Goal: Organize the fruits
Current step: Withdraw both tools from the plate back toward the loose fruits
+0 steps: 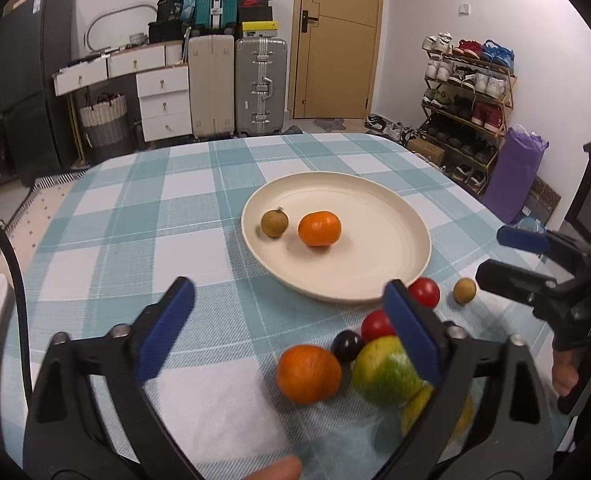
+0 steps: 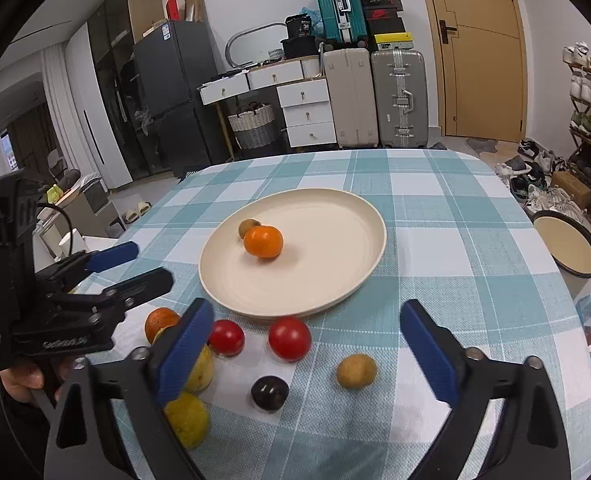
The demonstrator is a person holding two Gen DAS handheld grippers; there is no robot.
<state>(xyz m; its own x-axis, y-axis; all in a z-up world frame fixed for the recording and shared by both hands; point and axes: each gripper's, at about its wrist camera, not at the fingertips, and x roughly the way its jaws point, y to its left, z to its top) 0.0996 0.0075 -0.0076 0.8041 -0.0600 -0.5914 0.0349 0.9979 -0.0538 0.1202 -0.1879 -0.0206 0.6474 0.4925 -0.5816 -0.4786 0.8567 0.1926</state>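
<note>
Fruits in two groups, left to right in the right wrist view: loose orange (image 2: 158, 322), yellow-green fruits (image 2: 186, 424), two red fruits (image 2: 226, 337), dark plum (image 2: 270, 393) and brown longan (image 2: 356, 371) lie on the checked tablecloth (image 2: 435, 208). Only a longan (image 2: 248, 227) and an orange (image 2: 263, 242) rest on the cream plate (image 2: 335, 272). Left gripper (image 1: 289, 322) and right gripper (image 2: 307, 344) stand spread, empty. Most sorting remains.

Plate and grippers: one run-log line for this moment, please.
left gripper: open, empty | right gripper: open, empty | plate: mandarin, longan
</note>
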